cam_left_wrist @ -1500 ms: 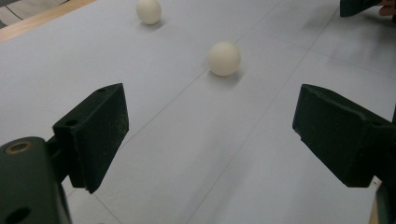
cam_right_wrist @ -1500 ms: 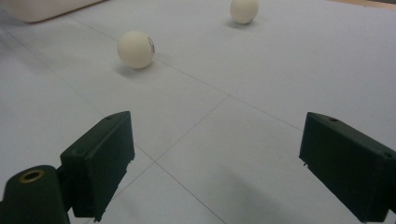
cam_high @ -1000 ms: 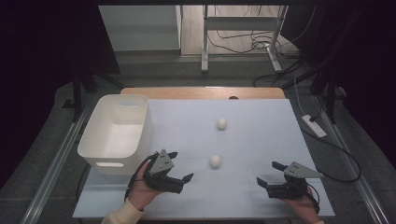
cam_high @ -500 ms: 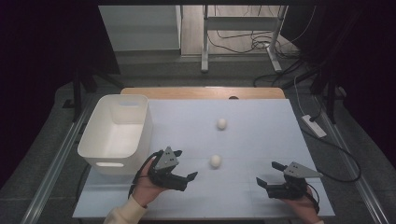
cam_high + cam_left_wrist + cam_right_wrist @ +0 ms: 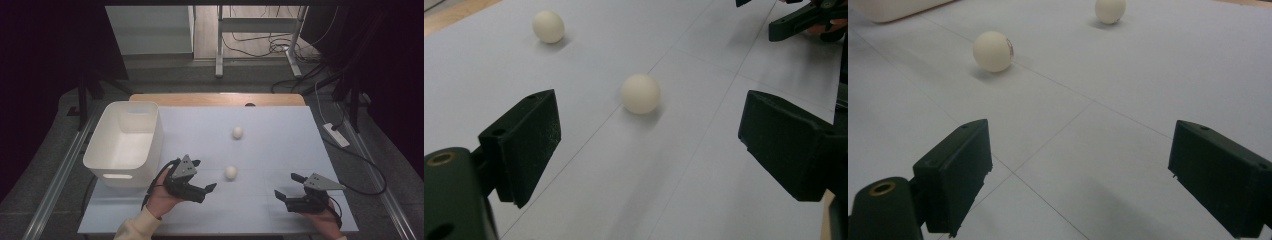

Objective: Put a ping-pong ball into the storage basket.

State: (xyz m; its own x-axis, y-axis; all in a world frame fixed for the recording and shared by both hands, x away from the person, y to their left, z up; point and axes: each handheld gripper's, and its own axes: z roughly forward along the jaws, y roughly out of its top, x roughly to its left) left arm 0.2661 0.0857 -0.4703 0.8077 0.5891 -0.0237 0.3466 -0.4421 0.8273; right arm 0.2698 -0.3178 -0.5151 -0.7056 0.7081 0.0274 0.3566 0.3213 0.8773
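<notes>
Two cream balls lie on the pale blue table (image 5: 280, 145): a near ball (image 5: 230, 172) at the middle and a far ball (image 5: 237, 132) behind it. My left gripper (image 5: 204, 175) is open just left of the near ball, jaws pointing at it with nothing between them. In the left gripper view the near ball (image 5: 640, 93) sits a short way ahead of the open left gripper (image 5: 649, 137), the far ball (image 5: 548, 26) beyond. My right gripper (image 5: 286, 185) is open at the front right. The right gripper (image 5: 1080, 165) faces both the near ball (image 5: 993, 51) and the far ball (image 5: 1110, 10).
A white plastic bin (image 5: 156, 131) stands at the table's left, close behind my left hand; its edge (image 5: 893, 7) shows in the right gripper view. The other gripper (image 5: 804, 20) appears far off. A wooden strip (image 5: 215, 99) runs along the table's back edge.
My left gripper has moved a little to the right and forward, closer to the near ball. The right gripper and both balls have stayed put.
</notes>
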